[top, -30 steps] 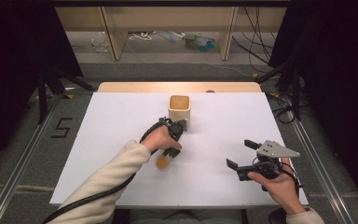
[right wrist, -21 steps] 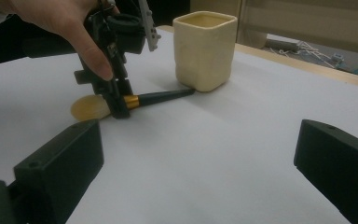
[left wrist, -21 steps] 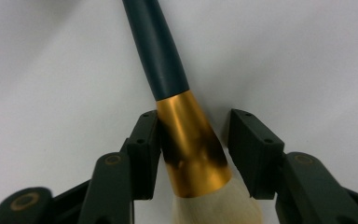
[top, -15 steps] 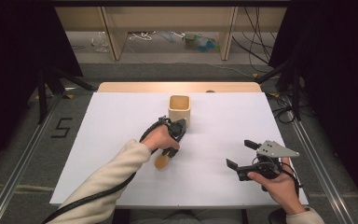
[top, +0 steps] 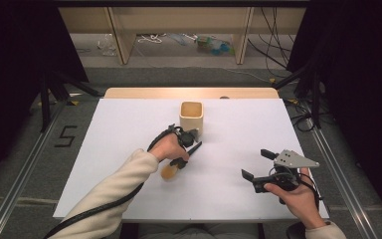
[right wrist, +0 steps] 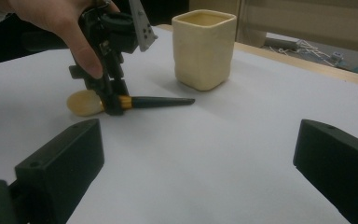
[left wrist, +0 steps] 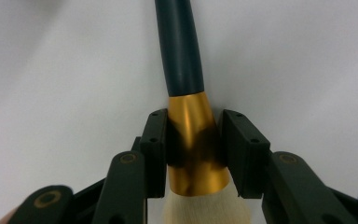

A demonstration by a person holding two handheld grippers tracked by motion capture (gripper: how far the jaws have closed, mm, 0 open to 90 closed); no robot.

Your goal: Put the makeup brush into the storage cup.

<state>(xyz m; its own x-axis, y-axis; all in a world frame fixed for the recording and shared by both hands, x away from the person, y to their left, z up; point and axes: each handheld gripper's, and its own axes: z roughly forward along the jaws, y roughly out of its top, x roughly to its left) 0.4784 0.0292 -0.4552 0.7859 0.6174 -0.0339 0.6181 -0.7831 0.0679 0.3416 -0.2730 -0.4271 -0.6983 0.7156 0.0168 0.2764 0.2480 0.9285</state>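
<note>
Gripping the makeup brush [left wrist: 186, 140] by its gold ferrule, the left gripper [top: 183, 158] has just closed its fingers [left wrist: 154, 149] on it near the middle of the bench [top: 129, 124]. Its handle lies flat, pointing toward the cream cup [top: 191, 117] just beyond. The left gripper view confirms the contact; the right gripper view shows brush and cup apart. The right gripper [top: 259, 169] hovers wide open, empty, near the bench's right front corner.

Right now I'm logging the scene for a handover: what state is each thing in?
Makeup brush with black handle, gold ferrule and cream bristles: lying flat on the white table sheet, gripped at the ferrule.
Cream square ceramic cup: upright, apart from the brush.
Left gripper: shut on the ferrule.
Right gripper: open, holding nothing.
</note>
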